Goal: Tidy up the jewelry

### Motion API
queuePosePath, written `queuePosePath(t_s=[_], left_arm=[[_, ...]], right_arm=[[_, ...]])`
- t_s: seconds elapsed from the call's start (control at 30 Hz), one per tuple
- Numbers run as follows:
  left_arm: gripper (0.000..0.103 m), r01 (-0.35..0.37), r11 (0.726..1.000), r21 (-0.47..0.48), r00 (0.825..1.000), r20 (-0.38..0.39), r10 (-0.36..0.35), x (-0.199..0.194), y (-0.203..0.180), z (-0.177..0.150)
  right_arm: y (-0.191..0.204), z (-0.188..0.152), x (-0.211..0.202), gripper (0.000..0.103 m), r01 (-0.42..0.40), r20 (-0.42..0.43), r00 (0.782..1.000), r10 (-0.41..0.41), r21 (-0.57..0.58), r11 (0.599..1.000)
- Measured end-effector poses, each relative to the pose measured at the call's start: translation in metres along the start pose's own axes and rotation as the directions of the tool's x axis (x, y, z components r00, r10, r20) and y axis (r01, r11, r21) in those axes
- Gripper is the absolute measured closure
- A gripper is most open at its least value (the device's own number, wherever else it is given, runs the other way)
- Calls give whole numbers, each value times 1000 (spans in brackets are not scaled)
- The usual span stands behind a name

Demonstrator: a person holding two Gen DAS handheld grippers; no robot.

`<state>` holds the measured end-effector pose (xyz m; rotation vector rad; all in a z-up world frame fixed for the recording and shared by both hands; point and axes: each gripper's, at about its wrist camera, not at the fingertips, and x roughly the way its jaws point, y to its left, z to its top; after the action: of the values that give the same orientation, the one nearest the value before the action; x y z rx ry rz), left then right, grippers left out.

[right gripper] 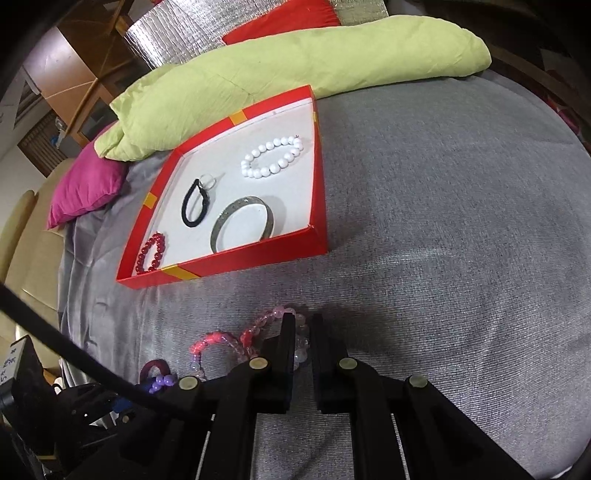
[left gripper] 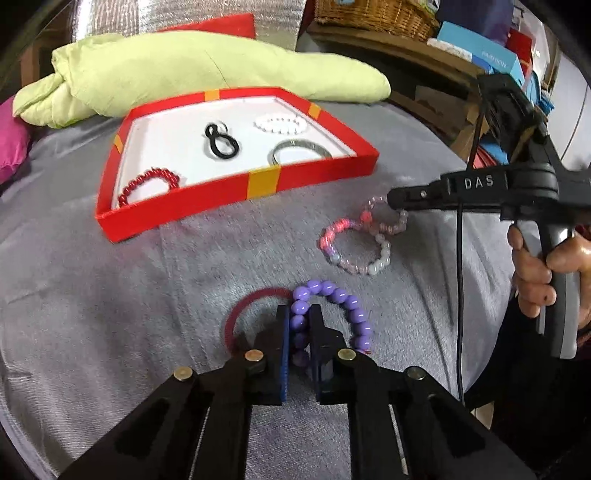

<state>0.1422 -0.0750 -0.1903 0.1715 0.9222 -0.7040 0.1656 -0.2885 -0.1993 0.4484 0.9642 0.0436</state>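
My left gripper (left gripper: 300,314) is shut on a purple bead bracelet (left gripper: 354,314) that lies on the grey bedspread over a dark red ring band (left gripper: 236,312). My right gripper (right gripper: 303,321) is shut on a pale pink bead bracelet (right gripper: 301,341); it shows in the left wrist view (left gripper: 400,210) at that bracelet (left gripper: 384,229). A pink and white bead bracelet (left gripper: 341,251) lies next to it. The red tray (left gripper: 258,186) holds a red bead bracelet (left gripper: 147,182), a black hair tie (left gripper: 221,142), a white bead bracelet (left gripper: 280,123) and a silver bangle (left gripper: 299,151).
A light green quilt (left gripper: 184,70) lies behind the tray, with a magenta pillow (right gripper: 88,184) to its left. Shelves with a basket (left gripper: 373,14) and boxes stand at the back right. Grey bedspread (right gripper: 443,221) spreads to the right of the tray.
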Motion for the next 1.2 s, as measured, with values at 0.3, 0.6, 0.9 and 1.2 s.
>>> queuePosePath(t_s=[0.3, 0.6, 0.9, 1.2], left_arm=[[93, 55, 996, -63, 981, 188, -43, -39, 13, 13], [93, 26, 998, -55, 953, 303, -8, -61, 14, 21], [93, -5, 999, -37, 946, 322, 17, -64, 9, 29], [93, -51, 999, -19, 948, 315, 54, -65, 7, 48]], right_arm=[[8, 4, -24, 94, -110, 90, 990, 110, -2, 994], [24, 7, -42, 94, -175, 169, 969, 180, -45, 984], [32, 8, -42, 94, -179, 177, 966, 188, -68, 981], [46, 15, -46, 94, -47, 208, 975, 73, -127, 991]])
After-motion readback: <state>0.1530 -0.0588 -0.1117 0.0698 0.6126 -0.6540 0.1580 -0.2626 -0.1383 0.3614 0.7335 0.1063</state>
